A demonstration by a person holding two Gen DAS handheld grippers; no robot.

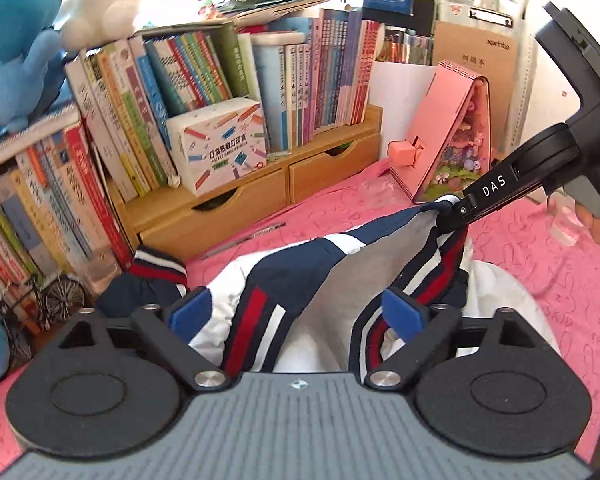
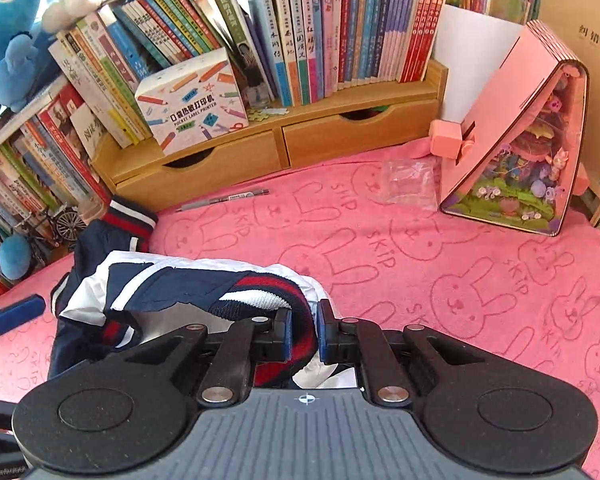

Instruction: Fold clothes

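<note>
**Jacket held by one grip, mid-fold, on crowded desk**

Nearest the lens, the left gripper [image 1: 296, 314] hangs over the jacket [image 1: 300, 276], its jaws wide apart with cloth bunched between them but not pinched. The right gripper [image 2: 302, 334] has its jaws clamped on the striped ribbed hem [image 2: 268, 292], lifting that edge clear of the heap. The navy, white and red jacket lies crumpled on the pink towel [image 2: 420, 248], toward its left side, one cuff [image 2: 134, 216] trailing close to the books at the edge.

Beyond the garment lie a pen [image 2: 224, 200] and a clear bag [image 2: 408, 182]; behind them stand a wooden shelf [image 2: 260, 148] packed with books, a printer box [image 2: 192, 98] and a pink bookend [image 2: 512, 132].

The risk, on this showing, is a lopsided fold. With only one corner held, the slack side may drag and bunch, and a long sweep could pull the towel along or knock the pen and bag toward the shelf. The thick hem might also slip from the pads if it is tugged hard.
</note>
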